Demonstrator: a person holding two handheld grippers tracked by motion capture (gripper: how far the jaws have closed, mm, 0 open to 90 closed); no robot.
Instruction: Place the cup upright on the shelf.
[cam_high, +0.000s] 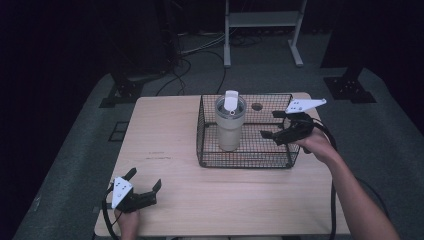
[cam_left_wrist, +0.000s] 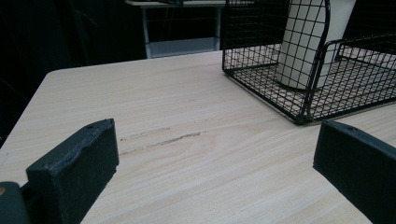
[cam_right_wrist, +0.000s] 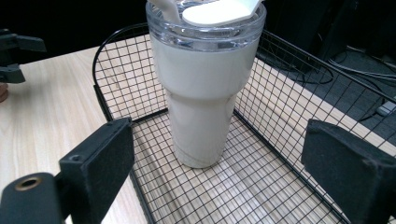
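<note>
While both grippers gape with nothing between their jaws, a cream tumbler (cam_high: 230, 125) stands upright in the left part of a black wire basket (cam_high: 280, 160).

The tumbler wears a clear lid (cam_right_wrist: 205, 35) with a white flip tab (cam_high: 230, 100) raised on top; its base sits on the basket's mesh floor, near the left wall. The basket rests on the far middle of the pale wooden table (cam_high: 165, 145); a dark scratch (cam_left_wrist: 161, 140) marks the wood in front of it. The right gripper (cam_high: 274, 126) hovers over the basket's right end, jaws spread wide and aimed at the tumbler but apart from it. The left gripper (cam_high: 145, 181) sits well away at the table's near left corner, released, jaws apart.
</note>
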